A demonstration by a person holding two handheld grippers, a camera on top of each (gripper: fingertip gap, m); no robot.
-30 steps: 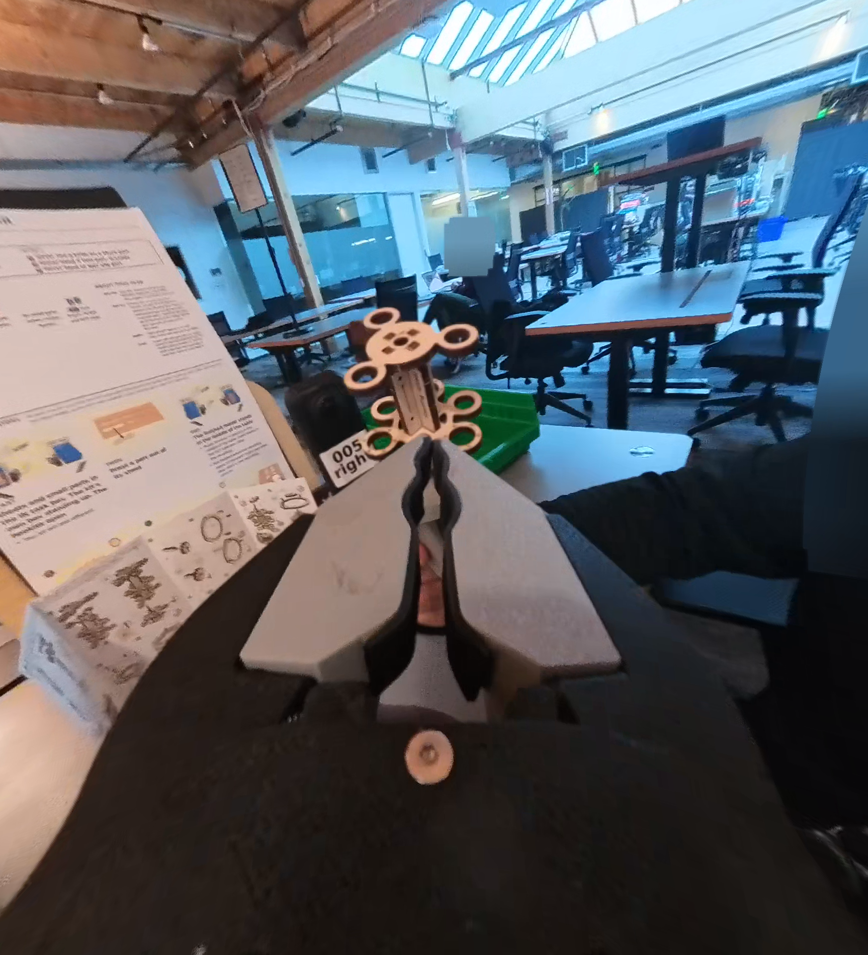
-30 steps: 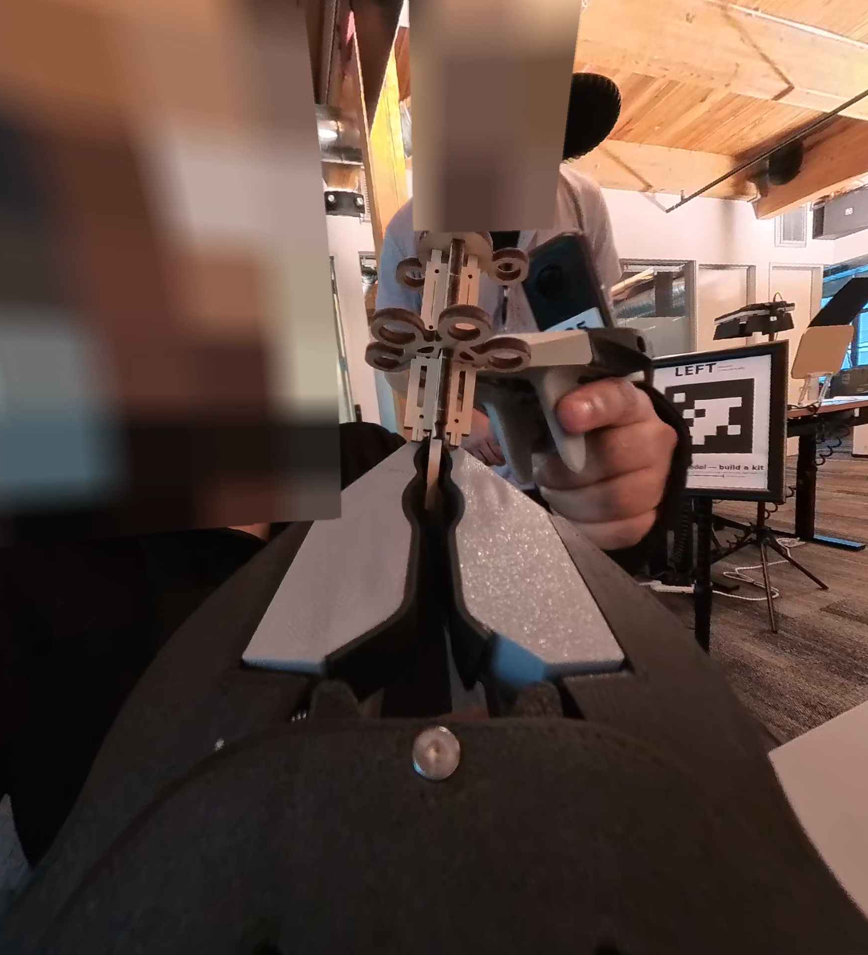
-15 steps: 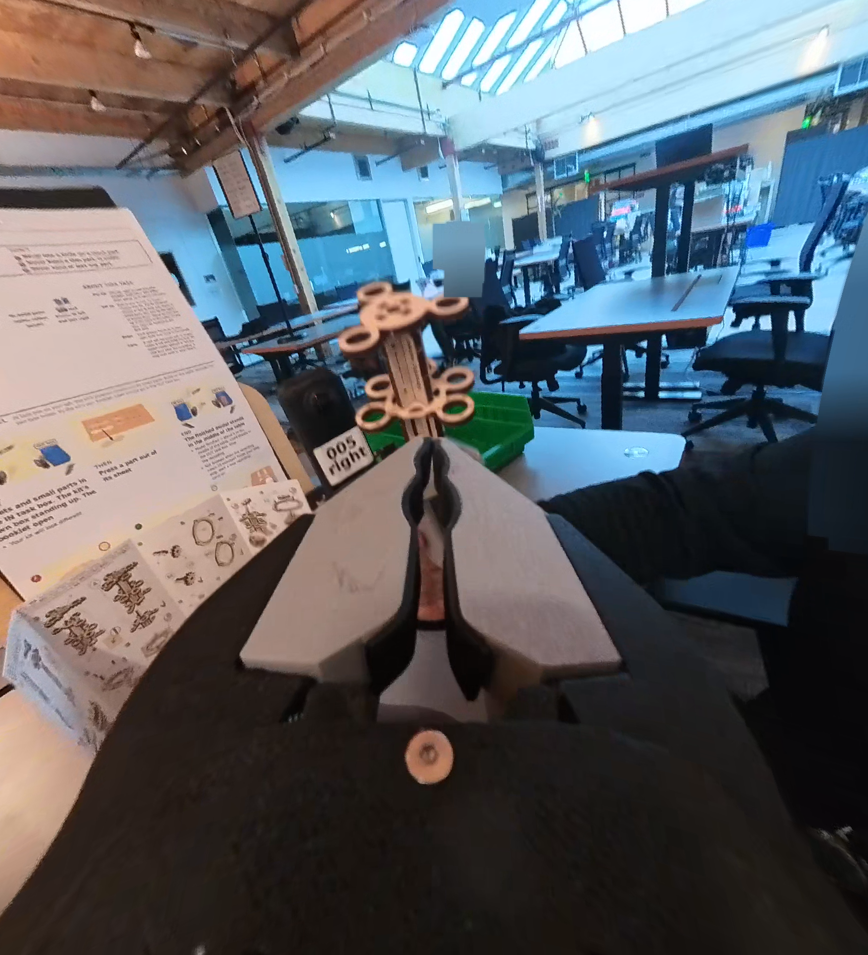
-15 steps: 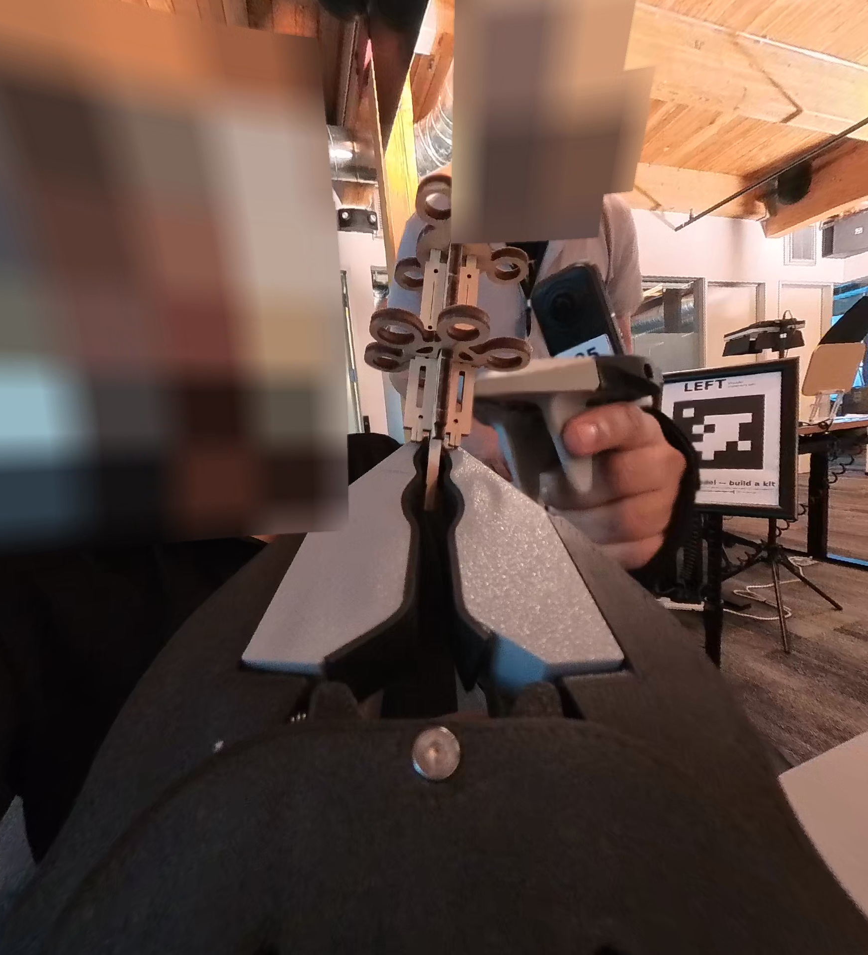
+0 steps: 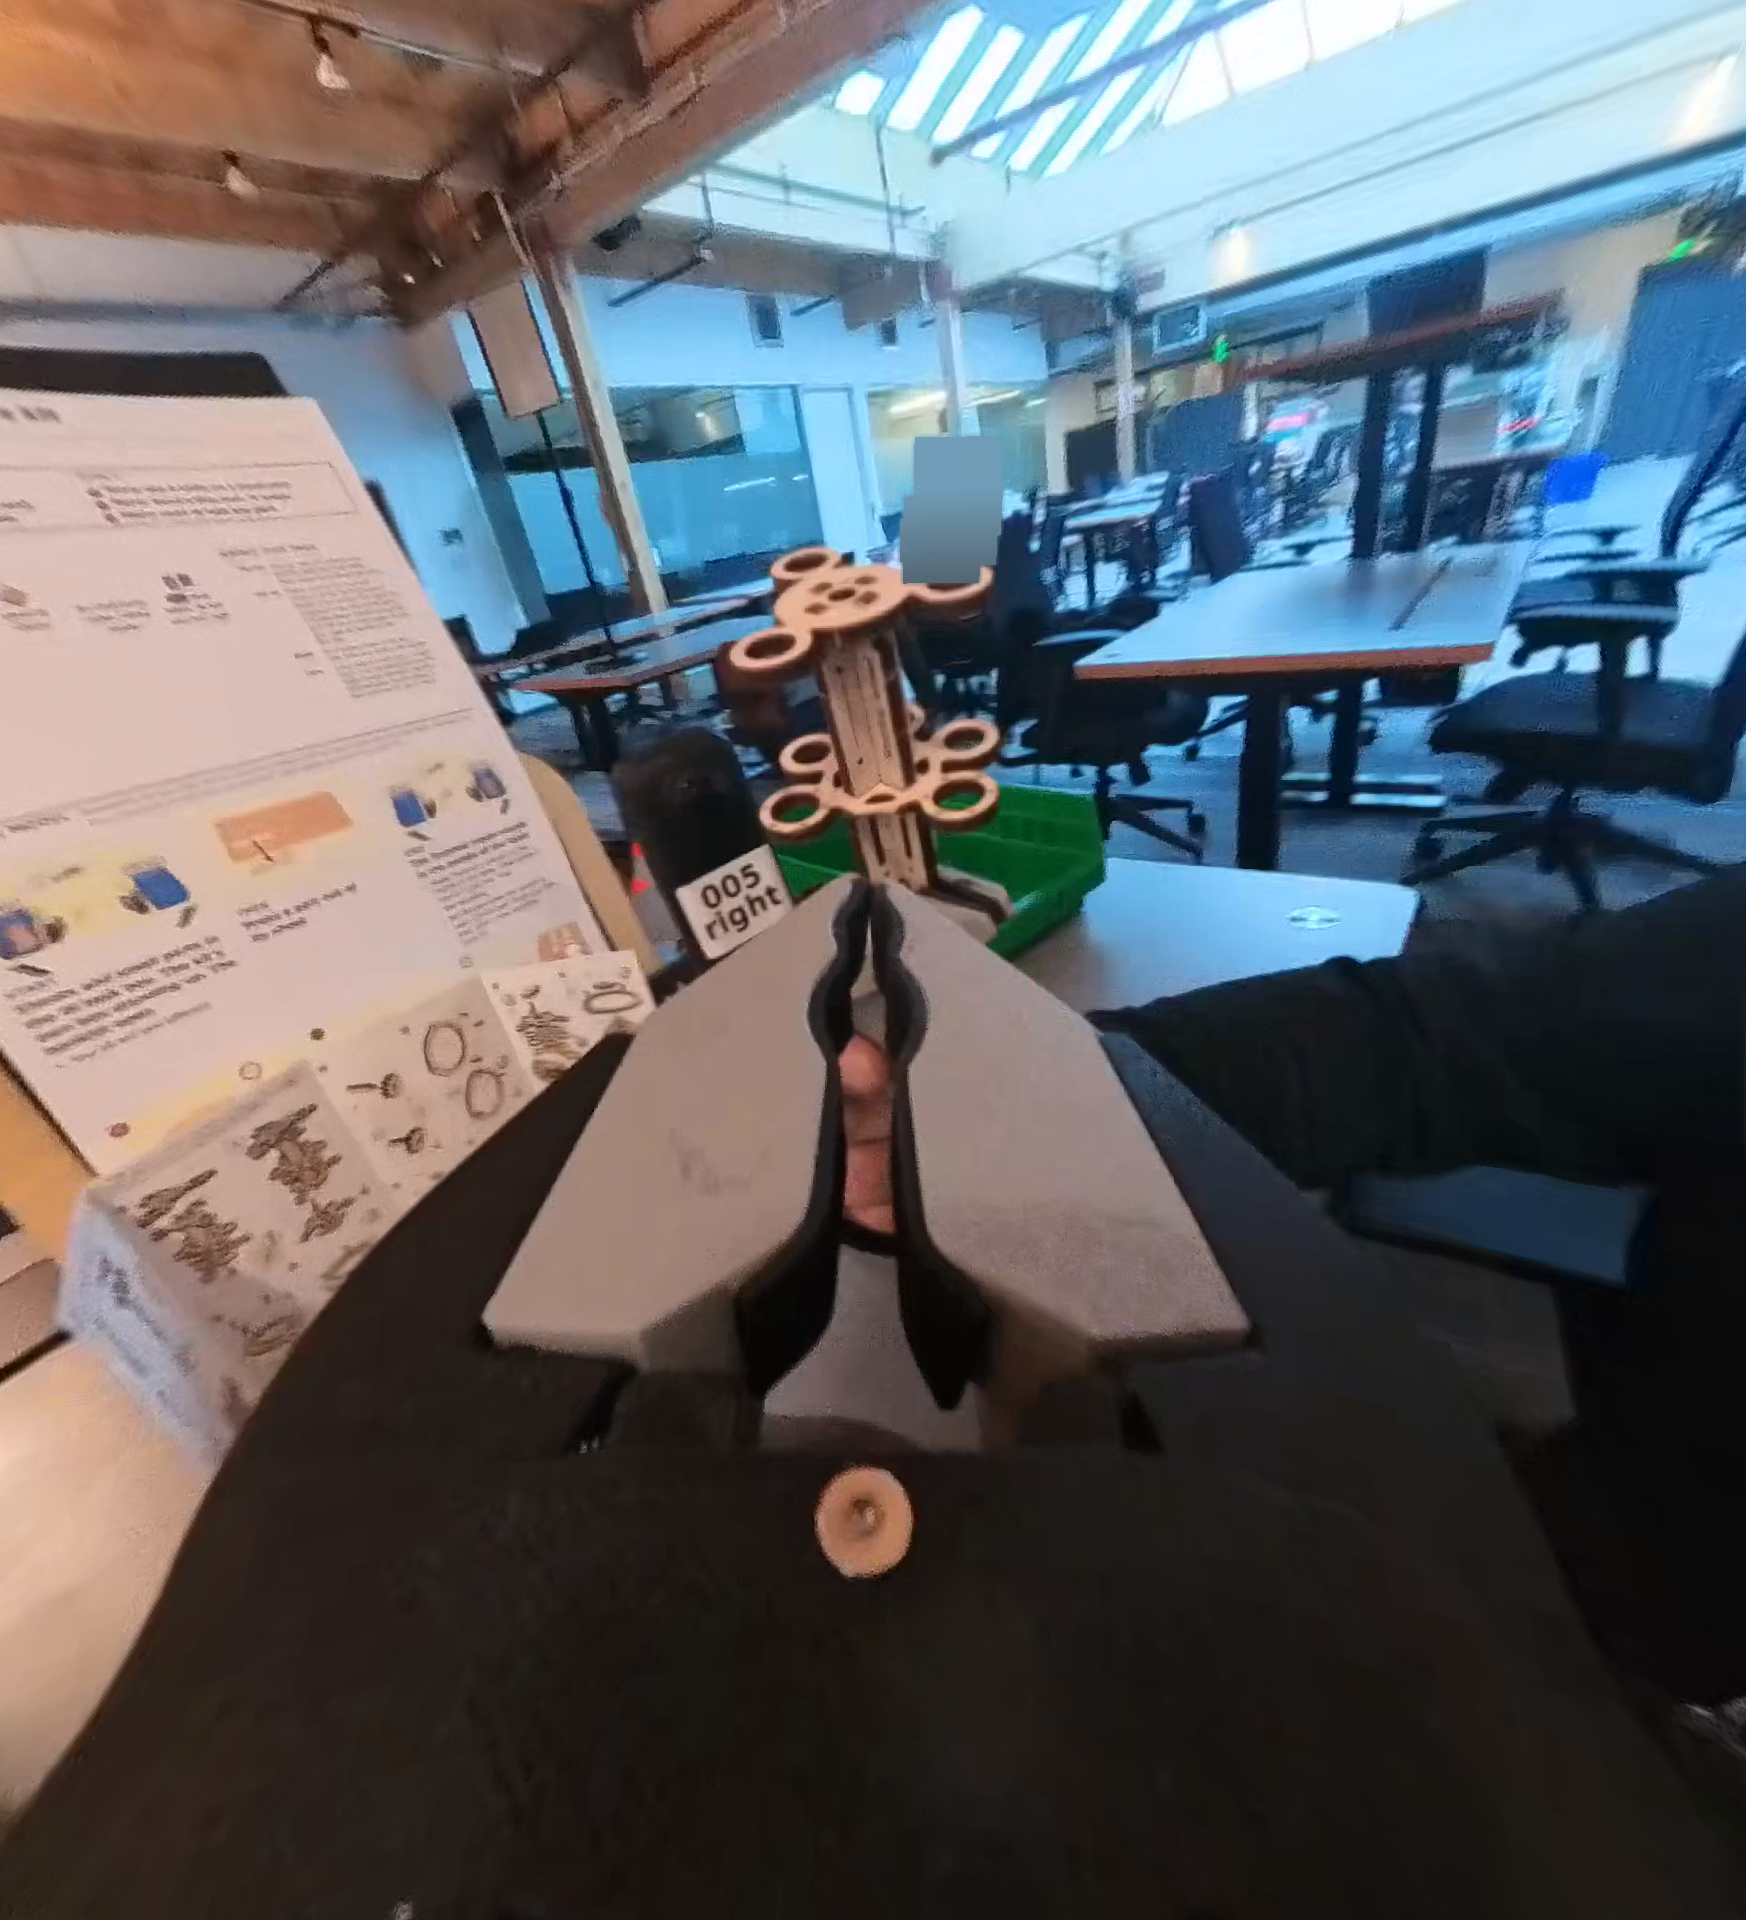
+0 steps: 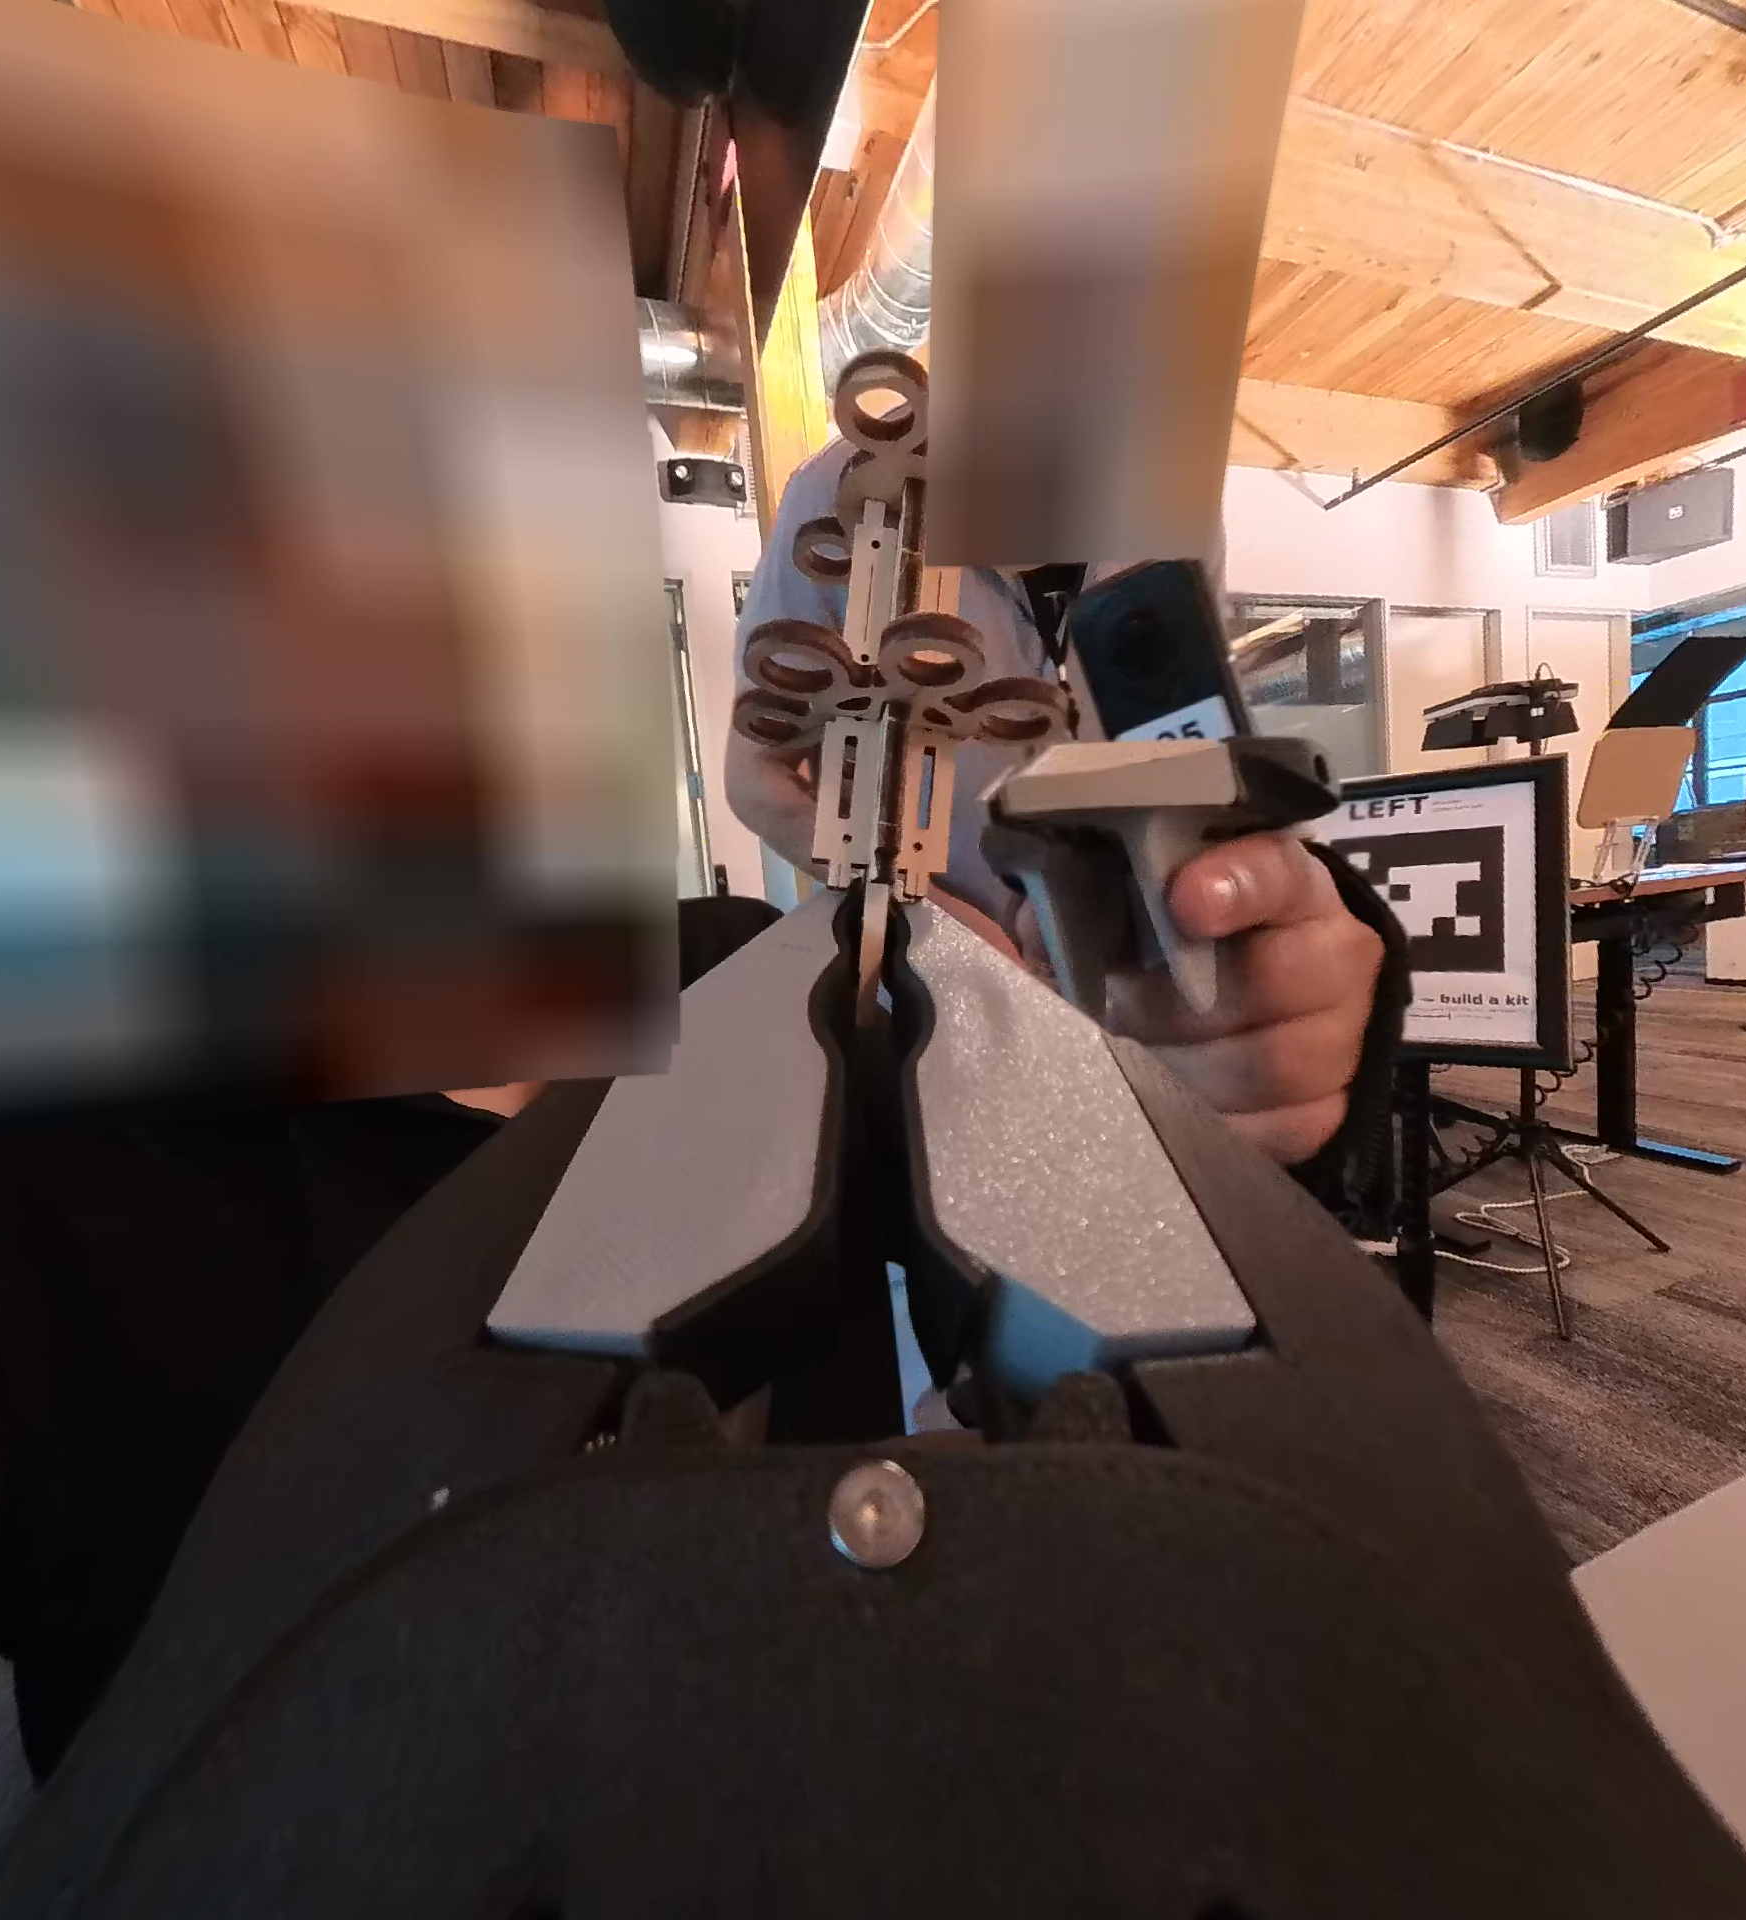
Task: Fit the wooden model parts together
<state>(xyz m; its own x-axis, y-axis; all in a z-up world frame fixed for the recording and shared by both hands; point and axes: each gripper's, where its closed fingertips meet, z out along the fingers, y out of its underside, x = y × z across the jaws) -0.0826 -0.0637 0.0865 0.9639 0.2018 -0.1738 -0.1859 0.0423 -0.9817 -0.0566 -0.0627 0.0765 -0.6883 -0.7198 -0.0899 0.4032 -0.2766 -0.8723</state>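
Note:
The wooden model (image 5: pixel 874 748) is a slotted upright stem with ringed plates at its middle and top. In the right wrist view my right gripper (image 6: pixel 874 914) is shut on the foot of the stem and holds the model (image 6: pixel 879 748) upright in the air. My left gripper (image 5: pixel 869 899) is shut with its tips just left of the stem's foot; nothing shows between them. In the right wrist view the left gripper (image 6: pixel 999 805), held by a hand, points at the stem from the right, close to it. The model's top is partly hidden by a blur patch.
A tilted instruction board (image 5: pixel 173 727) and a printed kit box (image 5: pixel 214 1216) stand on the left. A green bin (image 5: pixel 1035 842) sits on a white table (image 5: pixel 1212 925) behind the model. A framed marker sign (image 6: pixel 1440 894) stands on the right, and a person in a light shirt (image 6: pixel 775 644) behind. The grippers are tip to tip, or close to it.
The model has turned and now stands taller in both views. My left gripper has dropped from the level of the middle rings to the lower stem. Both grippers stay shut.

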